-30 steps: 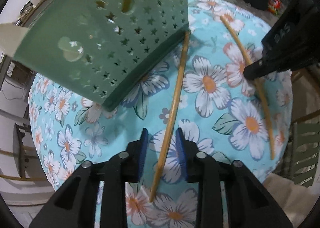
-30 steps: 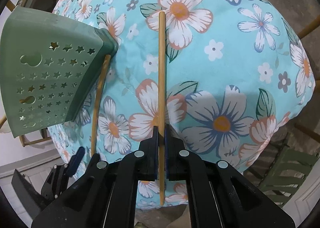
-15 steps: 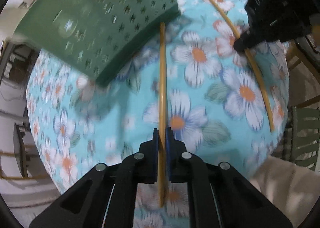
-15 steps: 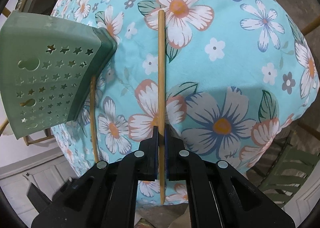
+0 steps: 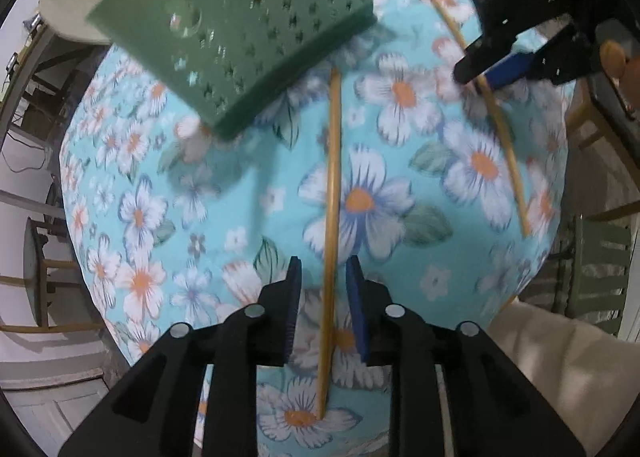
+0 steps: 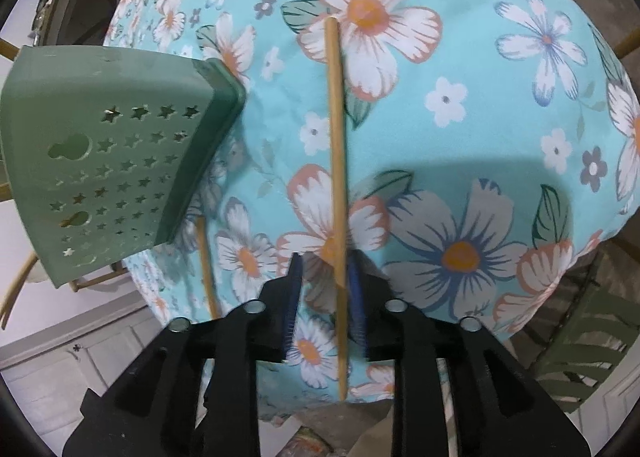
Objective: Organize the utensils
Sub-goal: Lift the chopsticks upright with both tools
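Two chopsticks lie on the floral tablecloth (image 5: pixel 224 217), and each of your grippers straddles one of them with its jaws spread apart. At the bottom centre of the left wrist view, your left gripper (image 5: pixel 323 289) has its blue-padded fingers (image 5: pixel 355 297) standing clear on either side of the first chopstick (image 5: pixel 331 193), which runs nearly straight up the frame from between them; neither pad touches it. Its far tip ends just below the lower edge of the green perforated holder (image 5: pixel 240 25), the star-punched box tilted across the upper left of that frame. Toward the upper right of the same view, your right gripper (image 5: pixel 496 69) reaches in from the corner over the second chopstick (image 5: pixel 500 129), which slants down the right side of the cloth. In the right wrist view, that gripper (image 6: pixel 326 293) sits at the bottom centre, likewise opened wide, with the second chopstick (image 6: pixel 338 161) rising up the middle of the frame between the pads; whether it grazes the right pad you cannot tell through the blur. Farther off, at the middle left, the holder (image 6: pixel 100 165) rests on the cloth (image 6: pixel 480 117), with the first chopstick (image 6: pixel 206 269) showing just below it.
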`<state>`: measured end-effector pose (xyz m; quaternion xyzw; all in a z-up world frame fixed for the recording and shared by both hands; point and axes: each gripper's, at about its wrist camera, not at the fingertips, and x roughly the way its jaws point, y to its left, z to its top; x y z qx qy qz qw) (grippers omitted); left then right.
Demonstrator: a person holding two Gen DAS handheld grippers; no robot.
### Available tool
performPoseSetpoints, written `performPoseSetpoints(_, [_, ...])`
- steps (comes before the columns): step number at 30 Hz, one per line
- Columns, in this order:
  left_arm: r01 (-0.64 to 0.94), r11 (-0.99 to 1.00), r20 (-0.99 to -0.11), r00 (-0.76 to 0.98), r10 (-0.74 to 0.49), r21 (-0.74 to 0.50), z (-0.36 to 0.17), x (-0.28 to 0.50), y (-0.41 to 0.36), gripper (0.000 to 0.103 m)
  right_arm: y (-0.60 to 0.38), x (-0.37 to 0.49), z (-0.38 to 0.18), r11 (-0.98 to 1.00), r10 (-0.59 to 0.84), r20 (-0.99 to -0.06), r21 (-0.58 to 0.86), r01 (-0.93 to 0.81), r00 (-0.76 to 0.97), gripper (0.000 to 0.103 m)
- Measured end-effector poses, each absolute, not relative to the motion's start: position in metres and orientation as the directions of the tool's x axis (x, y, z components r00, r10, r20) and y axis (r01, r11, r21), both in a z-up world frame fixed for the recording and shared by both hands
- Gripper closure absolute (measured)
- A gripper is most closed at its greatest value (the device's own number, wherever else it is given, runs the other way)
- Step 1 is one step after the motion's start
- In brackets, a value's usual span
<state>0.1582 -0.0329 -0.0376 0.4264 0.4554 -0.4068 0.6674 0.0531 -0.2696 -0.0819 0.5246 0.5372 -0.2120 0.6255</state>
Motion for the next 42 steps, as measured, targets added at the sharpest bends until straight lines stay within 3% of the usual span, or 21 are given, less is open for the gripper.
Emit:
performPoseSetpoints(4, [0.935,0.289,-0.941,0.271,-0.201,0.207,-0.034,0.161,-0.054,0.08,-0.277,0.056,-0.073,0.364,0.283,-0.893,0.438,0.822,0.35,0.071])
performPoseSetpoints(15, [0.91,0.315,-0.906,0.35,-0.238,0.269,-0.038,0.177,-0.107,0.08,-0.305,0.063,-0.067,0.395,0.223,-0.906,0.422,0.816,0.36,0.071])
performPoseSetpoints(34, [0.896,0.339,-0.915,0.361,-0.18,0.287,-0.061,0.192,-0.14,0.088,-0.321,0.093,-0.081,0.422,0.233,-0.915,0.4,0.813,0.33,0.084])
performPoseSetpoints(42, [0.894,0.335,-0.909,0.373,-0.184,0.299,-0.068,0.181,-0.144,0.096,-0.326,0.076,-0.085,0.374,0.238,-0.904,0.423,0.825,0.356,0.099])
